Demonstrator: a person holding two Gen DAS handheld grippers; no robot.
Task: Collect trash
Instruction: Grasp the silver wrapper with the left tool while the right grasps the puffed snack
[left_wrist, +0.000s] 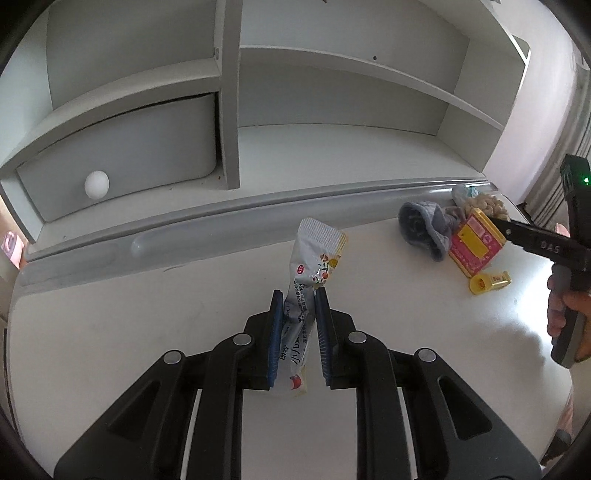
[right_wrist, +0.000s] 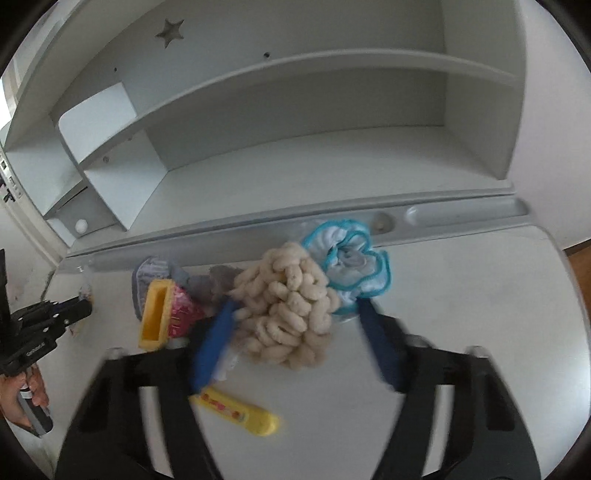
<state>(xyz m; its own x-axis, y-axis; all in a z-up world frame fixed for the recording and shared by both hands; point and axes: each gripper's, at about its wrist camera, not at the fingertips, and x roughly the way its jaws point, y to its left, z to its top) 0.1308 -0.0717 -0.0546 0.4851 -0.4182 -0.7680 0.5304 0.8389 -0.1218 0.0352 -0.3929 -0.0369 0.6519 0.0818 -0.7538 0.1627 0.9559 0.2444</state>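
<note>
My left gripper (left_wrist: 298, 295) is shut on a silver snack wrapper (left_wrist: 314, 269) and holds it above the white desk (left_wrist: 147, 302). My right gripper (right_wrist: 295, 306) is open, its blue pads either side of a cream chenille cloth (right_wrist: 291, 306). The right gripper also shows at the right of the left wrist view (left_wrist: 498, 221), near the pile. Beside the cloth lie a white cloth with a blue edge (right_wrist: 351, 258), a grey cloth (right_wrist: 218, 282), a pink and yellow box (right_wrist: 166, 310) and a yellow tube (right_wrist: 236, 410).
A white shelf unit (left_wrist: 332, 92) with a drawer and round knob (left_wrist: 96, 184) stands at the back of the desk, behind a grey groove rail (left_wrist: 258, 206). The left gripper appears at the left of the right wrist view (right_wrist: 48, 314).
</note>
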